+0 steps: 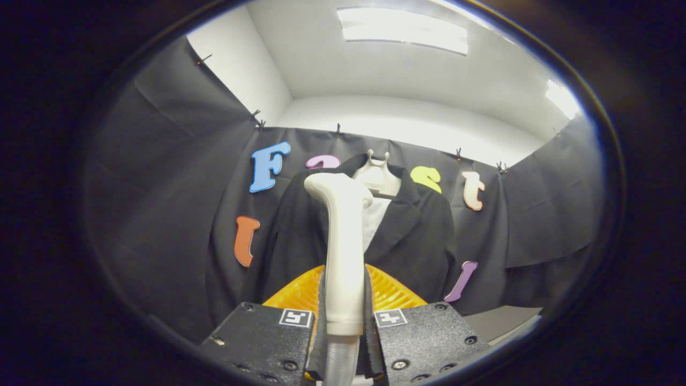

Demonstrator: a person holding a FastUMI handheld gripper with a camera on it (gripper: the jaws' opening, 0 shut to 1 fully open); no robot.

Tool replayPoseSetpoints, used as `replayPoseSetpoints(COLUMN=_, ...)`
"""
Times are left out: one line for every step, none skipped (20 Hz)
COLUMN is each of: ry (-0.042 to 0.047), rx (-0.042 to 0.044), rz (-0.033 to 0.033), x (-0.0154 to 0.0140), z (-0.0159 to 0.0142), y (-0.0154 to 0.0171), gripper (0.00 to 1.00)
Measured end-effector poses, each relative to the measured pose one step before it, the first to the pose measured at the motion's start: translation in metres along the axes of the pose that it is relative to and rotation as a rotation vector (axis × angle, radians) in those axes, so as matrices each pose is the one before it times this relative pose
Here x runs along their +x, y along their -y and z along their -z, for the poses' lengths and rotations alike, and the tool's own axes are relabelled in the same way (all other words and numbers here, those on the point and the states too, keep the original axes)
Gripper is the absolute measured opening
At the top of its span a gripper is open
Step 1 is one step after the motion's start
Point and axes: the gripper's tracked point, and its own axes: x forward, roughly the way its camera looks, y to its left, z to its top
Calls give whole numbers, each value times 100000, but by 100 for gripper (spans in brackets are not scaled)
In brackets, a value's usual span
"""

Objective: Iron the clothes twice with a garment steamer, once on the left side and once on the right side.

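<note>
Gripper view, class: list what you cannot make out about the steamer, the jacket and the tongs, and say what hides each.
- Steamer: its steam face points away toward the jacket; the hose end runs out of sight between the tongs.
- Jacket: its middle is covered by the steamer handle, its hem by the orange part.
- Hanger: its hook is too small to tell how it is hung.
- Contact between steamer head and jacket: cannot tell.

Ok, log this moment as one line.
gripper: shut on white plastic steamer handle | steamer: upright before black jacket | jacket: hanging on white hanger
</note>
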Motion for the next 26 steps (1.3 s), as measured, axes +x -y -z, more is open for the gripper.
replayPoseSetpoints(ry=1359, rx=216, rz=-204, x=988, z=-602, y=-249, gripper=29)
replayPoseSetpoints(ry=1724, rx=173, rz=-237, x=882, z=-682, y=-15, gripper=29)
replayPoseSetpoints(ry=1397, rx=-437, rz=-208, x=813, z=-596, y=-81, gripper=29)
replayPoseSetpoints(ry=1372, rx=-67, rz=-175, x=724, z=-473, y=41, gripper=29)
replayPoseSetpoints(ry=1006, rx=-373, rz=59, x=236, z=-347, y=-22, gripper=29)
replayPoseSetpoints(ry=949, rx=-162, rz=100, x=505, z=-325, y=81, gripper=29)
replayPoseSetpoints(ry=703, rx=-461, rz=23, x=783, z=-59, y=-56, gripper=29)
replayPoseSetpoints(ry=442, rx=-594, rz=-32, x=579, z=-38, y=-155, gripper=29)
replayPoseSetpoints(ry=-327, rx=-438, rz=-244, x=392, z=188, y=-55, gripper=29)
replayPoseSetpoints(ry=-888, rx=218, rz=-579, x=322, z=332, y=-192, gripper=29)
replayPoseSetpoints(ry=-1163, rx=92, rz=-432, x=109, z=457, y=-207, gripper=29)
replayPoseSetpoints(ry=-1424, rx=-183, rz=-125, x=9, z=563, y=-156, gripper=29)
replayPoseSetpoints(ry=-1219, rx=29, rz=-124, x=-16, z=543, y=-133, gripper=29)
replayPoseSetpoints(ry=-1118, rx=-273, rz=-138, x=-76, z=457, y=-159, gripper=29)
replayPoseSetpoints(ry=-998, rx=-341, rz=-2, x=-91, z=479, y=-127, gripper=29)
replayPoseSetpoints(ry=-739, rx=-740, rz=63, x=-267, z=422, y=-105, gripper=29)
replayPoseSetpoints(ry=-472, rx=-604, rz=-115, x=-122, z=376, y=-92, gripper=29)
replayPoseSetpoints(ry=-465, rx=-850, rz=-113, x=-355, z=399, y=-135, gripper=30)
replayPoseSetpoints(ry=-514, rx=-846, rz=-40, x=-467, z=452, y=-157, gripper=29)
replayPoseSetpoints(ry=-924, rx=-851, rz=256, x=-438, z=517, y=-71, gripper=29)
replayPoseSetpoints(ry=-781, rx=-323, rz=426, x=-383, z=543, y=16, gripper=29)
replayPoseSetpoints(ry=-1095, rx=-125, rz=514, x=-349, z=549, y=-30, gripper=29)
replayPoseSetpoints(ry=-1201, rx=-190, rz=474, x=-446, z=595, y=10, gripper=29)
replayPoseSetpoints(ry=-1333, rx=-75, rz=339, x=-421, z=564, y=-2, gripper=29)
replayPoseSetpoints(ry=-1400, rx=2, rz=-334, x=-445, z=654, y=-114, gripper=29)
replayPoseSetpoints(ry=-1431, rx=695, rz=-920, x=-453, z=657, y=-257, gripper=29)
